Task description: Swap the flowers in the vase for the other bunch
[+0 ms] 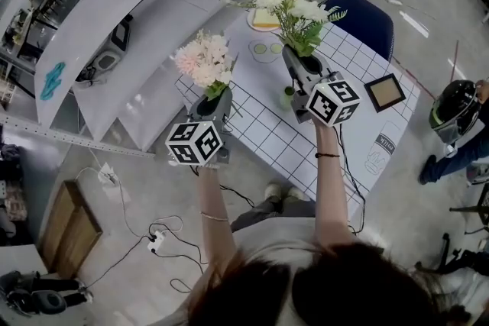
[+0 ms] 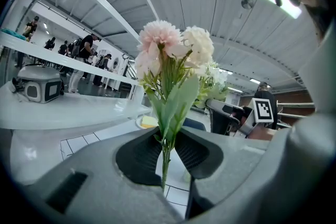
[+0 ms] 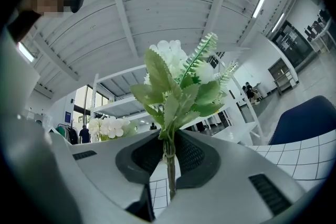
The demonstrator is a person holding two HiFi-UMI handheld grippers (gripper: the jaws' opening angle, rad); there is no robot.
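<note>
While jaws clamp narrow; left gripper (image 2: 167, 140): pink bunch (image 2: 170, 52); right gripper (image 3: 169, 145): white bunch (image 3: 178, 81); tablecloth print (image 1: 380, 144) unreadable

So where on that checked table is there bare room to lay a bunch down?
Bare: the checked cloth near the front edge, and between the right gripper and the picture frame. Crowded: around the green vase and the far plate.

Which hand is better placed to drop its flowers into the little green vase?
Probably right: the right gripper, clamped on the white bunch, is just beside the vase. The left gripper, with the pink bunch, sits farther off.
</note>
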